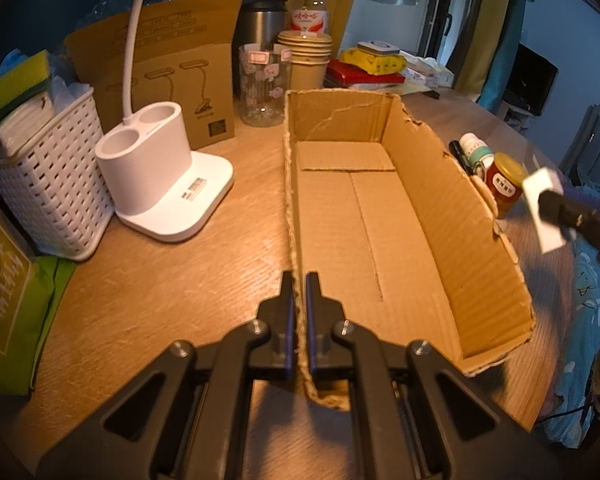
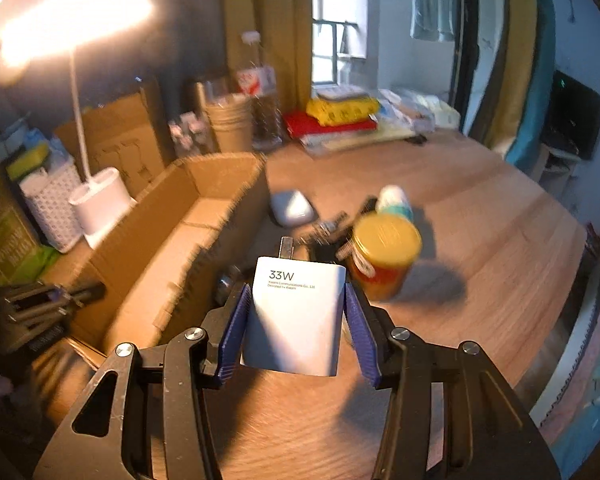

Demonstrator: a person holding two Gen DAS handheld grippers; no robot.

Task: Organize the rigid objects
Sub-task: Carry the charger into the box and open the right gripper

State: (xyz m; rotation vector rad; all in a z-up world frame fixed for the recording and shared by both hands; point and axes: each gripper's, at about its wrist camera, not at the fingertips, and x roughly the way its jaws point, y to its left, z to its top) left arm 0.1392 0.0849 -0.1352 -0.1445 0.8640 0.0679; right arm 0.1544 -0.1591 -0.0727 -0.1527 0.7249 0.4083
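So the left gripper (image 1: 299, 280) has its fingers pinched tight on the near left wall of the cardboard box (image 1: 380, 216), right by the corner, with the torn edge of the wall running up between the pads. The box sits open on the wooden bench (image 1: 160, 288) and its floor is bare cardboard, flaps showing.

The right gripper (image 2: 296, 300) is clamped on a white charger (image 2: 296, 316) marked 33W, blue pads pressing both of its sides and the plug prongs pointing away from the camera. It's held up off the bench, just to the right of the box's right wall. From the left wrist view you can see the same charger (image 1: 544, 208) out past the box's right side, up in the air and a bit blurred.

On the bench just beyond the charger there's a jar with a yellow lid (image 2: 384, 256), a small white bottle (image 2: 394, 200) behind it, a black pen (image 1: 462, 156) close to the box wall, and a white rounded case (image 2: 292, 208). There are some other small dark bits around there too, too blurry to tell.

Left of the box: a white lamp base (image 1: 164, 184) with two round holders, a white woven basket (image 1: 48, 188), and a brown cardboard package (image 1: 172, 76) standing behind. Paper cups (image 1: 306, 56) and a clear glass jar (image 1: 264, 88) stand at the back.
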